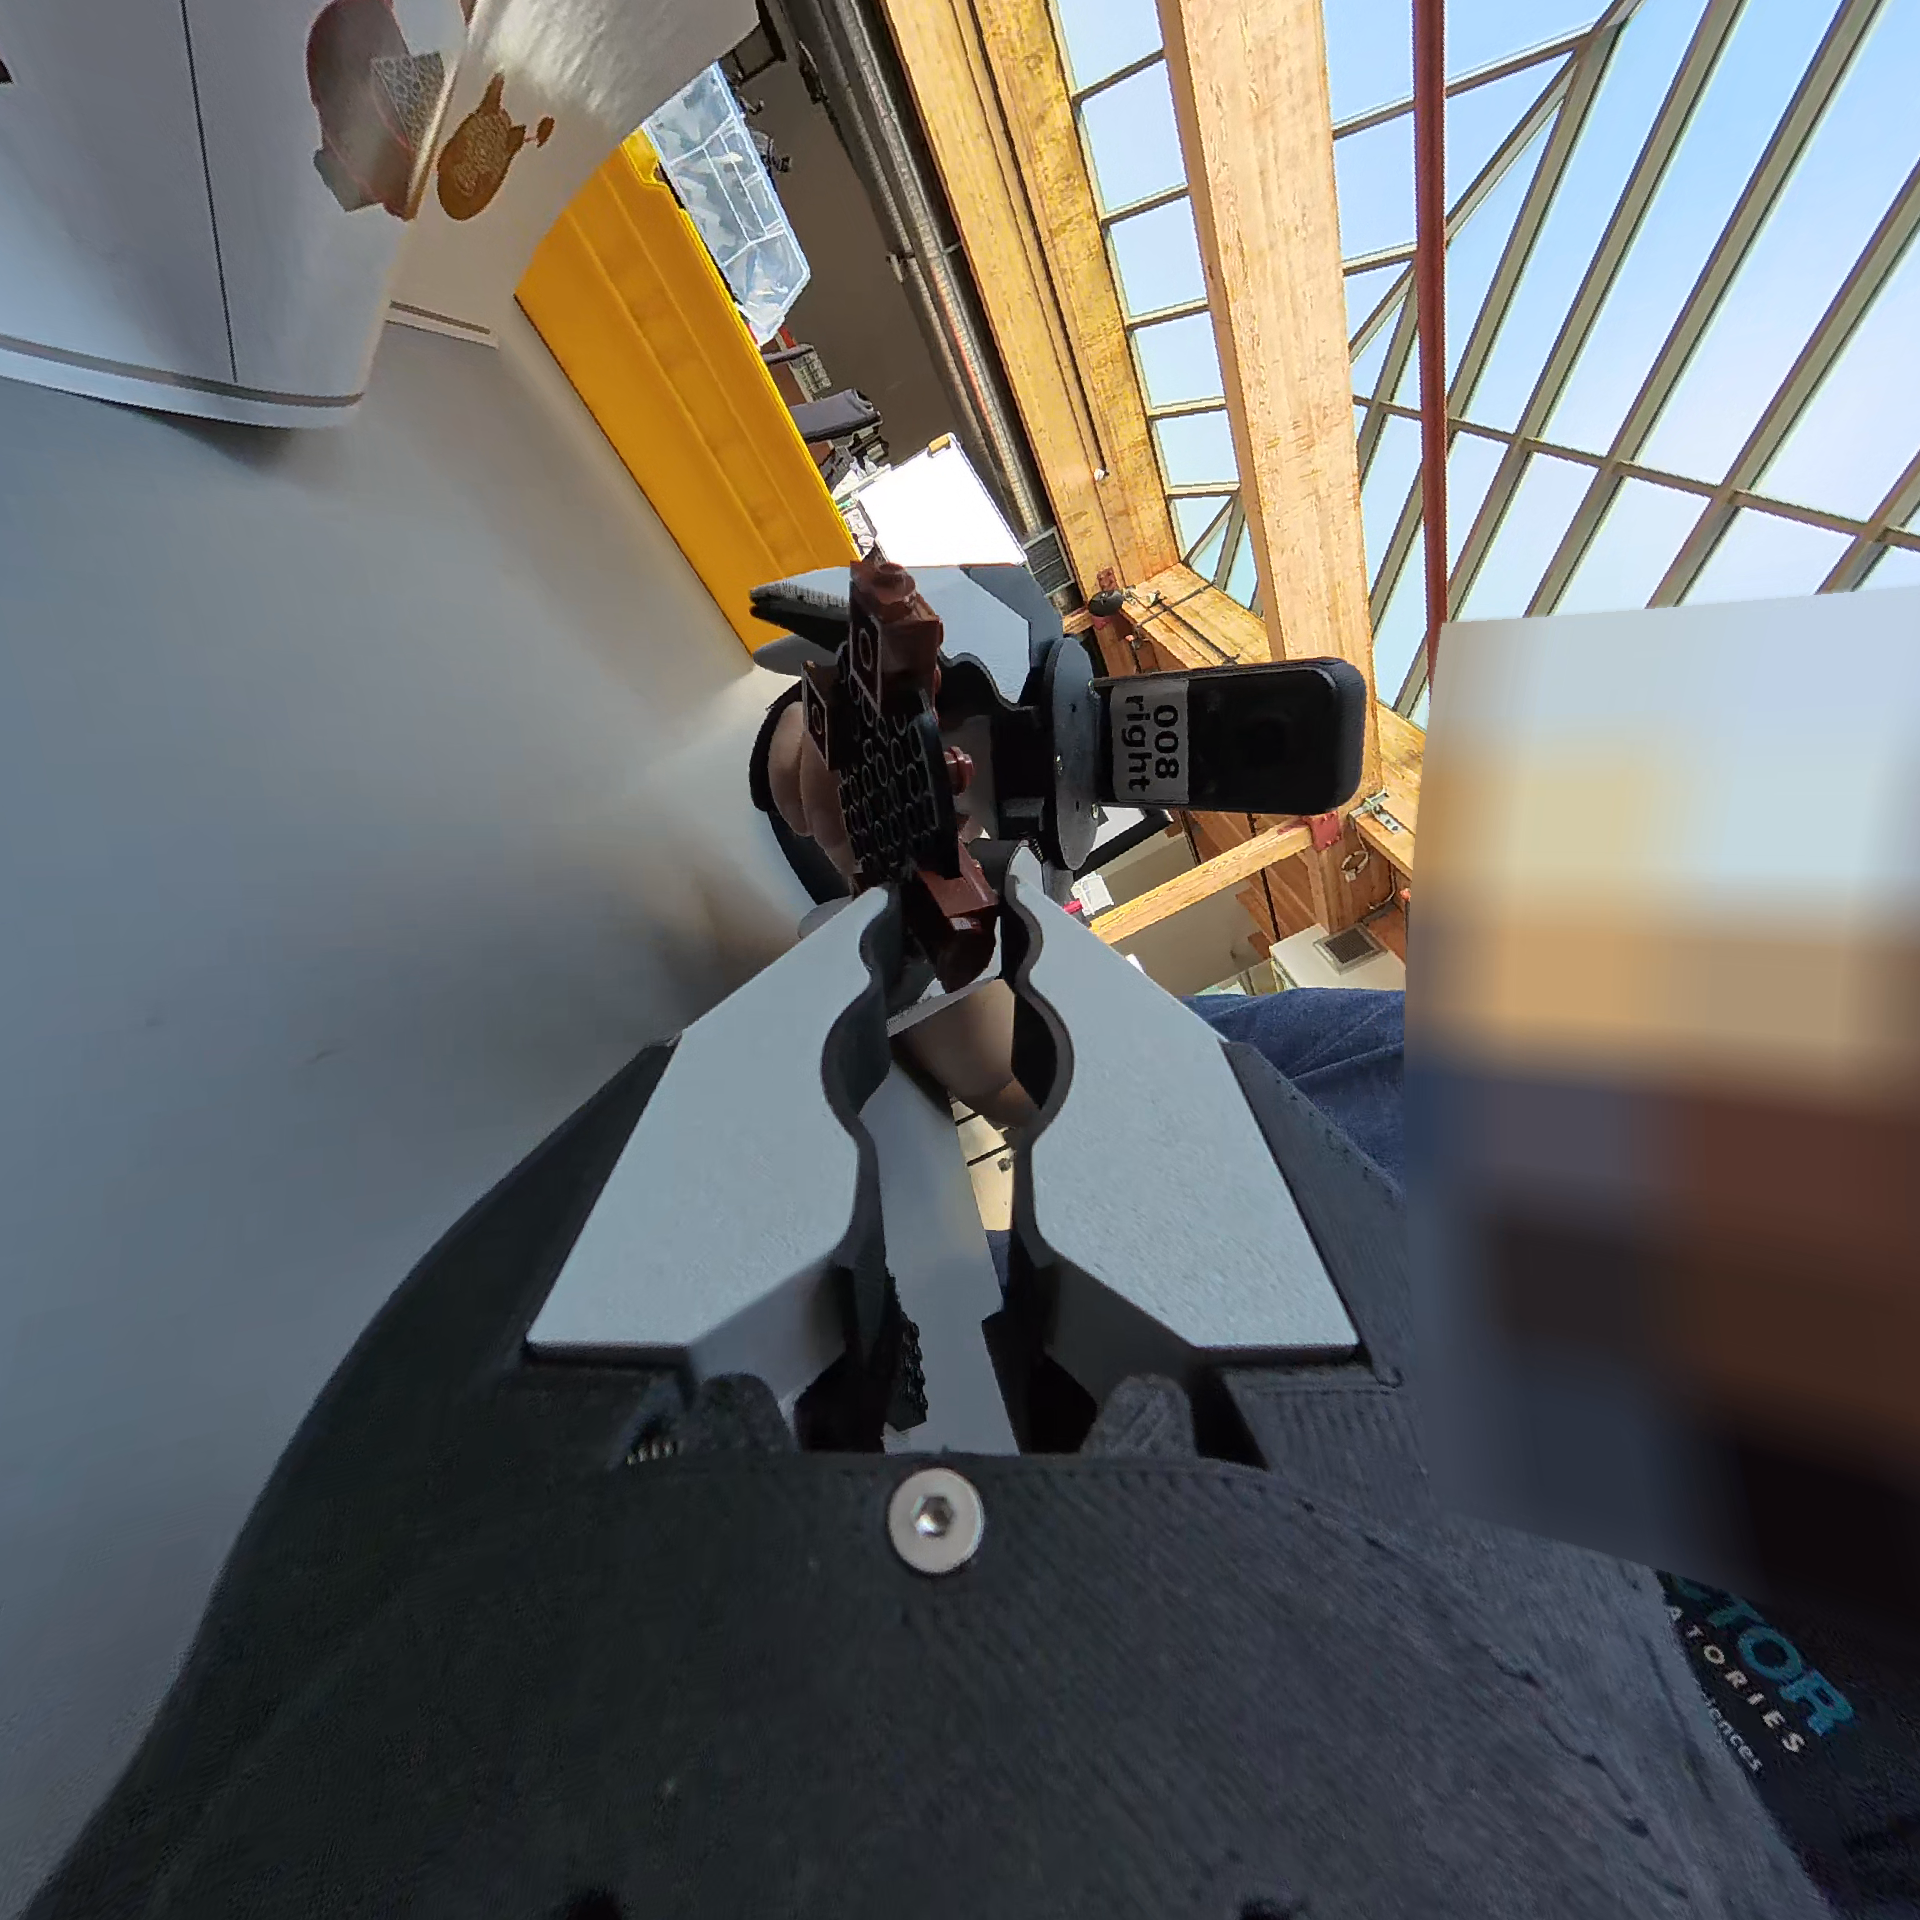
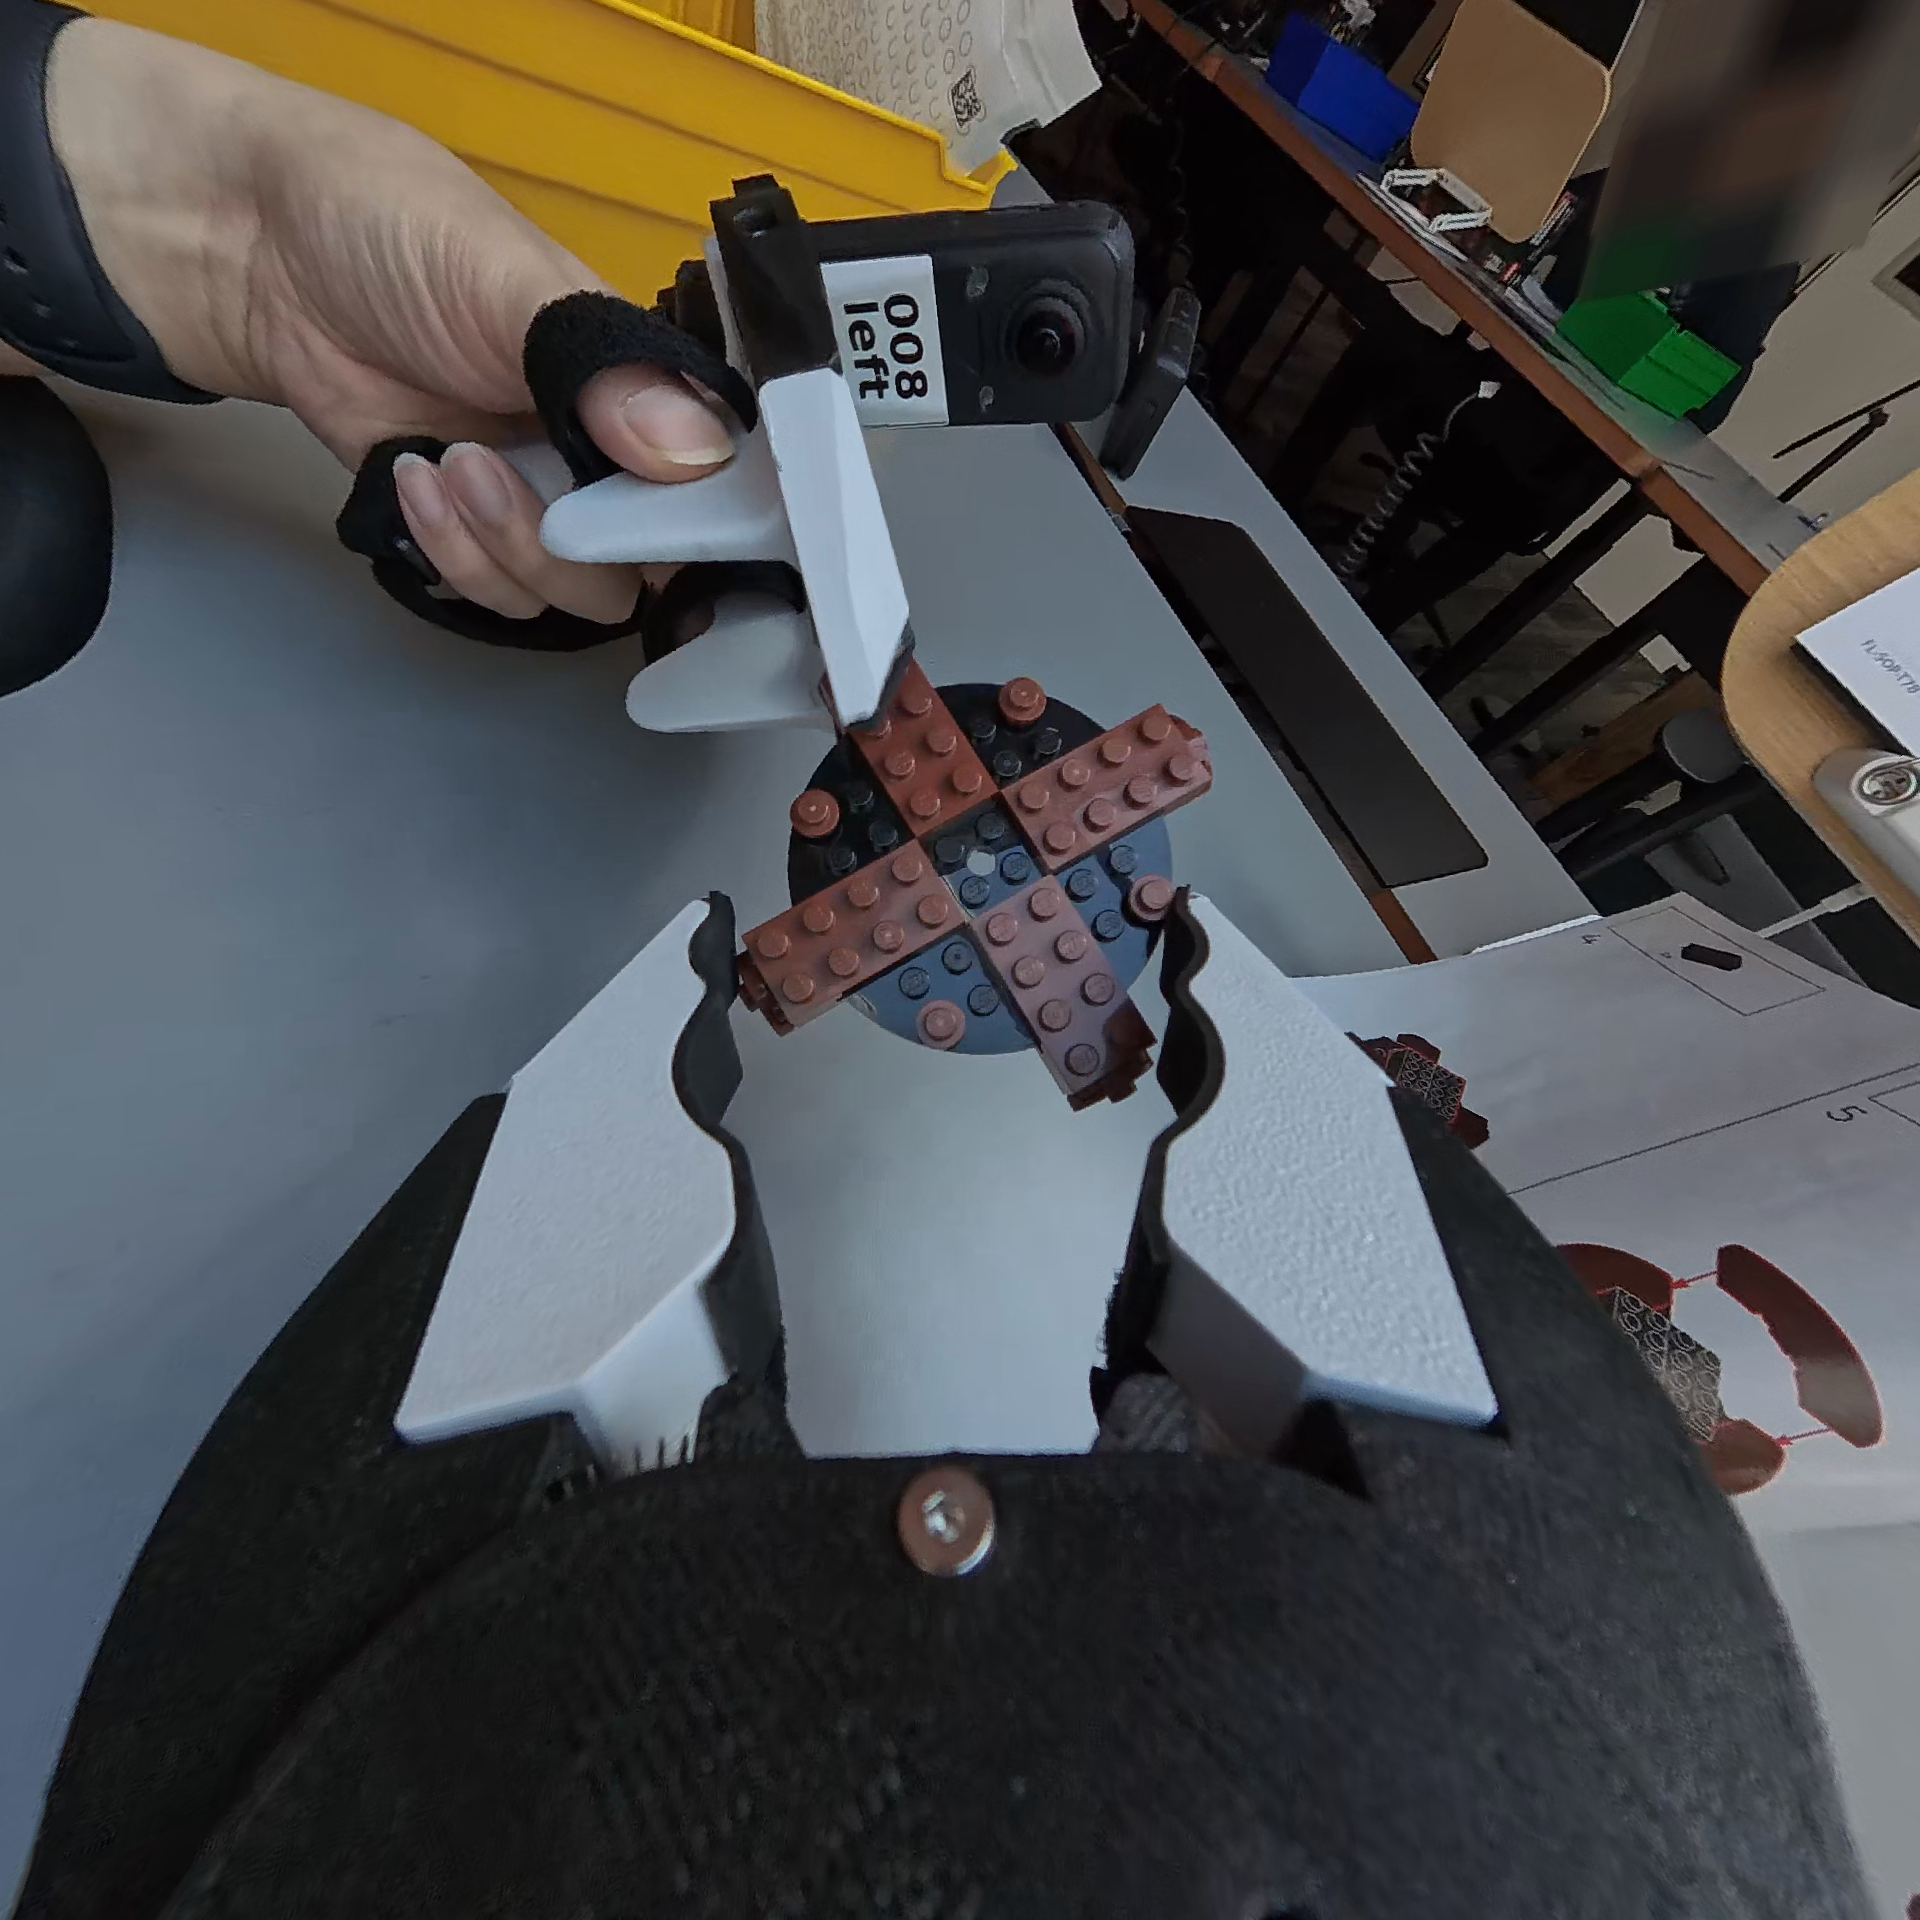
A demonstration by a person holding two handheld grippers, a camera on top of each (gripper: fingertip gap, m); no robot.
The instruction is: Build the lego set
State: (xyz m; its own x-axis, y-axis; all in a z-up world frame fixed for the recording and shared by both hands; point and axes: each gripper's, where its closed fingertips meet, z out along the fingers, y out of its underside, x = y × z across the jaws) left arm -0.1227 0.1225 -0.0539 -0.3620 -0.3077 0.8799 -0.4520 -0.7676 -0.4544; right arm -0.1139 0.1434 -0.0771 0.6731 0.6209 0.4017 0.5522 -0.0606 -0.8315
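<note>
The lego assembly (image 2: 977, 862) is a round black plate with brown plates crossed on top and small round brown studs between the arms. It is held in the air above the grey table (image 2: 312, 935). My left gripper (image 1: 951, 914) is shut on the end of one brown arm (image 1: 951, 930); in the right wrist view it (image 2: 868, 696) comes in from above. My right gripper (image 2: 951, 920) brackets the assembly, its pads touching a brown arm end on the left and the plate's edge on the right. In the left wrist view the assembly (image 1: 894, 790) shows edge-on.
A yellow bin (image 2: 582, 114) stands at the table's far edge, with a clear compartment box (image 1: 727, 197) behind it. Printed instruction sheets (image 2: 1662, 1091) lie to the right. A person's hand (image 2: 364, 260) holds the left gripper. Desks and a chair stand beyond the table. Both grippers' tips are close together, under 4 cm apart.
</note>
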